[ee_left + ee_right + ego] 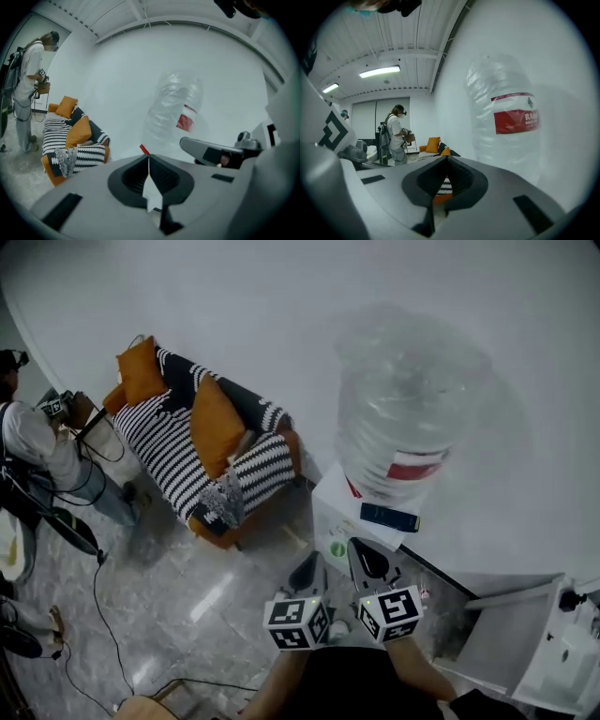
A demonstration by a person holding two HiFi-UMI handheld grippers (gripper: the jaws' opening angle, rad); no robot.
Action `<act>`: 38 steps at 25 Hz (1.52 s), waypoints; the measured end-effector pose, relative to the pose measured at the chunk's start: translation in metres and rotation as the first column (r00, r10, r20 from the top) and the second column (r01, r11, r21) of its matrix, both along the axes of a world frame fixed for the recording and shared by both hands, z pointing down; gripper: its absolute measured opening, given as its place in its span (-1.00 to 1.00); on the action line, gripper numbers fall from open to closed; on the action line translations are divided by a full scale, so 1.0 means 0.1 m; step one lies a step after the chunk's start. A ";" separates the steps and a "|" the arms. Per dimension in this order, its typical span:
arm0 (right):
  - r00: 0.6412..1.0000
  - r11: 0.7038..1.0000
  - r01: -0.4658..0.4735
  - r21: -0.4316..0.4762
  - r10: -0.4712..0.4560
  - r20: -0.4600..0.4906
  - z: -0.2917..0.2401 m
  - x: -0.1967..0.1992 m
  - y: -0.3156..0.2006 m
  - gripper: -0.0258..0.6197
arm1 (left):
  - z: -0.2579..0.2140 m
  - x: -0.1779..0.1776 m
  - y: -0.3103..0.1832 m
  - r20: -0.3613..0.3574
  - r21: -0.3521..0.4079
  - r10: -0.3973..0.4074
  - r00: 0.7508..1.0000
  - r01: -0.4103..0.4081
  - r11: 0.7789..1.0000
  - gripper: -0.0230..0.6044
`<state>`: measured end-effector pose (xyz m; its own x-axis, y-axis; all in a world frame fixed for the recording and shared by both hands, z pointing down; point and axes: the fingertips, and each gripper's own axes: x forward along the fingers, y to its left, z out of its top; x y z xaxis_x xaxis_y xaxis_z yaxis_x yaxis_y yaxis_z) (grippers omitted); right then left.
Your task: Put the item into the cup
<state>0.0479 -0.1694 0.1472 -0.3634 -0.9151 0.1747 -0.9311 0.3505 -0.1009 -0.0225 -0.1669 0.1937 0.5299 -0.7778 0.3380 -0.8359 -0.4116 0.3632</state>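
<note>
Both grippers are held close to my body, in front of a white water dispenser (370, 505) that carries a big clear water bottle (405, 409) with a red label. My left gripper (307, 574) is shut with nothing between its jaws; in its own view the jaws meet at the tip (149, 158). My right gripper (367, 559) is shut and empty too, its jaws (447, 160) pointing past the bottle (506, 122). A small green round thing (337, 548) sits on the dispenser by the left jaws; I cannot tell what it is. No cup is clearly visible.
A striped sofa (192, 451) with orange cushions stands to the left on the shiny tiled floor. A person (42, 451) with grippers stands at the far left, with a cable (98, 601) trailing across the floor. White furniture (553, 652) is at the right.
</note>
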 end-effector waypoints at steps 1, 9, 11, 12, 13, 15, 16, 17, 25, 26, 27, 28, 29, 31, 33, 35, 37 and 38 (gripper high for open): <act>0.999 1.000 -0.008 -0.005 0.008 0.043 -0.03 0.04 -0.01 -0.89 | -0.07 0.05 0.00 -0.037 -0.004 0.017 0.999 -0.018 1.000 -0.88; 0.998 0.993 -0.039 0.109 0.032 0.057 -0.41 0.43 0.03 -0.89 | -0.57 0.60 -0.07 -0.097 0.094 0.138 0.986 -0.129 0.987 -0.88; 0.997 0.990 -0.070 0.126 0.067 0.027 -0.41 0.55 0.06 -0.89 | -0.58 0.74 -0.08 -0.069 0.117 0.149 0.986 -0.140 0.983 -0.88; 0.996 0.988 -0.090 0.122 0.091 0.002 -0.36 0.62 0.08 -0.89 | -0.54 0.81 -0.05 -0.056 0.115 0.155 0.986 -0.148 0.982 -0.88; 0.993 0.987 -0.113 0.115 0.116 -0.021 -0.31 0.69 0.10 -0.89 | -0.51 0.88 -0.01 -0.044 0.112 0.164 0.986 -0.158 0.981 -0.88; 0.987 0.982 -0.149 0.117 0.155 -0.037 -0.28 0.82 0.13 -0.89 | -0.48 1.02 0.06 -0.022 0.122 0.190 0.982 -0.186 0.975 -0.88; 0.986 0.979 -0.160 0.126 0.165 -0.030 -0.30 0.88 0.13 -0.89 | -0.49 1.08 0.08 -0.016 0.133 0.202 0.979 -0.198 0.971 -0.88; 0.985 0.976 -0.167 0.137 0.172 -0.021 -0.33 0.92 0.11 -0.89 | -0.51 1.12 0.08 -0.013 0.144 0.211 0.977 -0.207 0.968 -0.88; 0.983 0.977 -0.182 0.109 0.183 0.000 -0.18 1.00 0.07 -0.89 | -0.46 1.13 0.09 0.012 0.143 0.215 0.977 -0.215 0.966 -0.88; 0.986 0.980 -0.169 0.105 0.168 0.013 -0.17 0.98 0.06 -0.89 | -0.46 1.13 0.10 0.016 0.147 0.220 0.975 -0.220 0.964 -0.88; 0.989 0.984 -0.146 0.099 0.143 0.030 -0.16 0.95 0.06 -0.89 | -0.45 1.13 0.11 0.017 0.150 0.222 0.975 -0.222 0.964 -0.88; 0.992 0.988 -0.120 0.092 0.116 0.047 -0.15 0.91 0.06 -0.89 | -0.44 1.11 0.11 0.017 0.150 0.221 0.975 -0.221 0.964 -0.88; 0.994 0.991 -0.102 0.088 0.097 0.058 -0.14 0.87 0.06 -0.89 | -0.43 1.09 0.12 0.019 0.149 0.217 0.976 -0.217 0.965 -0.88; 0.995 0.992 -0.088 0.086 0.084 0.054 -0.13 0.83 0.07 -0.89 | -0.42 1.06 0.12 0.020 0.148 0.208 0.978 -0.209 0.967 -0.88; 0.996 0.993 -0.077 0.089 0.073 0.046 -0.13 0.83 0.09 -0.89 | -0.43 1.05 0.13 0.013 0.154 0.207 0.978 -0.206 0.966 -0.88; 0.997 0.993 -0.063 0.101 0.057 0.054 -0.18 0.81 0.11 -0.89 | -0.46 1.03 0.14 0.004 0.159 0.211 0.978 -0.208 0.965 -0.88; 0.997 0.993 -0.056 0.105 0.050 0.060 -0.19 0.78 0.13 -0.89 | -0.46 1.01 0.16 0.003 0.158 0.211 0.977 -0.209 0.965 -0.88; 0.997 0.993 -0.055 0.104 0.049 0.060 -0.20 0.78 0.14 -0.89 | -0.46 1.00 0.18 0.005 0.157 0.213 0.977 -0.211 0.965 -0.88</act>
